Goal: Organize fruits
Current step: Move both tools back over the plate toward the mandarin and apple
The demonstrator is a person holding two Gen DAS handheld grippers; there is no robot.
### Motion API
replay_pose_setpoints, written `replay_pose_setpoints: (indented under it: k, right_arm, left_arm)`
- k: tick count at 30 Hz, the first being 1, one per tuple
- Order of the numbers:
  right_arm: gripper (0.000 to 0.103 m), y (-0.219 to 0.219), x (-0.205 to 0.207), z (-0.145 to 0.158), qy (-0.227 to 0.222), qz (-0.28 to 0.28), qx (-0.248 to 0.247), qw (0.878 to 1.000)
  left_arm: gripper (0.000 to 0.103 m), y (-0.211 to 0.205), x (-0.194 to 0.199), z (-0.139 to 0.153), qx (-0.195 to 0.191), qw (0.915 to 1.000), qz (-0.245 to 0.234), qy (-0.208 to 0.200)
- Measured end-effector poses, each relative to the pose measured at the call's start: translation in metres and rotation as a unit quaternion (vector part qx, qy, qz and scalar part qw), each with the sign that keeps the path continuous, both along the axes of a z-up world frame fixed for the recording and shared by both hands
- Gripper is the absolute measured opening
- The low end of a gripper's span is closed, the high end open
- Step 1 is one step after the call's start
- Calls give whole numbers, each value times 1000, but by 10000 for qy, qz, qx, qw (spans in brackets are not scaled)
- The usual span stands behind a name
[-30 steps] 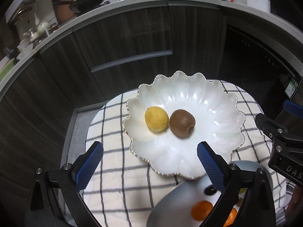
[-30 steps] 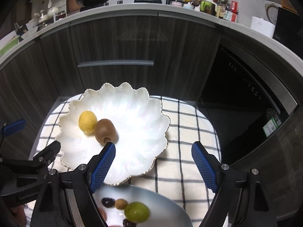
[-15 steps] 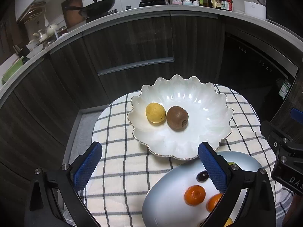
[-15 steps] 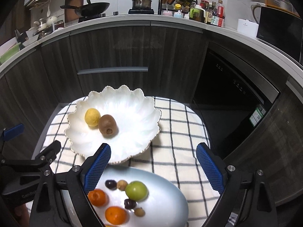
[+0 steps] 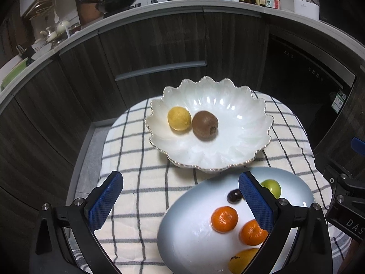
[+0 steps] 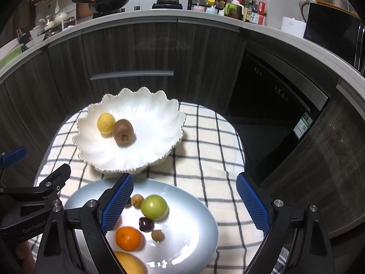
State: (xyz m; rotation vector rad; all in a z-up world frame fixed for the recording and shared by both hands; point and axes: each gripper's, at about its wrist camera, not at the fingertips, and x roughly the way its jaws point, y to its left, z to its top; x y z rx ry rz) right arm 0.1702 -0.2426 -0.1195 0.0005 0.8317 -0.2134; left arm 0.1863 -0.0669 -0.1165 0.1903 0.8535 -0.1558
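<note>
Two grippers: both hover over the checked cloth, each with nothing between its fingers.
Left gripper (image 5: pixel 180 202): blue-padded fingers spread wide and empty; its right finger overlaps the pale blue oval plate (image 5: pixel 189 237) in view, its left finger sits over bare cloth.
Right gripper (image 6: pixel 184 202): blue-padded fingers also spread wide, gripping nothing; its left finger lies over the plate's near-left part, its right finger over the cloth past the plate's right edge.
Nearest fruit: a yellow-orange mango-like fruit (image 6: pixel 130 263) at the plate's near rim, partly hidden by the right gripper's left finger.
Oranges: one small round orange (image 5: pixel 224 218) just left of the left gripper's right finger; a second orange (image 5: pixel 252 232) partly behind that finger.
Mid-plate: a dark purple grape-like fruit (image 6: pixel 146 224) and a small brown round fruit (image 6: pixel 157 235) between the right gripper's fingers.
Farther on the plate: a round green fruit (image 6: pixel 154 206) with another small brown fruit (image 6: pixel 137 200) touching its left side.
Cloth: white fabric with a dark grid pattern (image 6: pixel 205 141), under both dishes.
Beyond the fingers: a white scalloped ceramic bowl (image 5: pixel 239 137) just past the plate.
In the bowl: a round yellow fruit (image 5: pixel 179 118) and a brown kiwi (image 5: pixel 204 125), side by side and touching, left of the bowl's centre.
Farthest: dark wood-grain cabinets (image 6: pixel 136 45) under a counter (image 6: pixel 205 14) carrying a black wok (image 6: pixel 107 1) and bottles.
</note>
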Motion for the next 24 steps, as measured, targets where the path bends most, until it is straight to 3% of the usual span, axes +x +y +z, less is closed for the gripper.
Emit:
replay_pose_setpoints:
  k: [24]
  right_arm:
    - [92, -21, -11, -67, 510, -99, 116, 9986]
  left_arm:
    - [101, -25, -10, -79, 22, 9971, -166, 740]
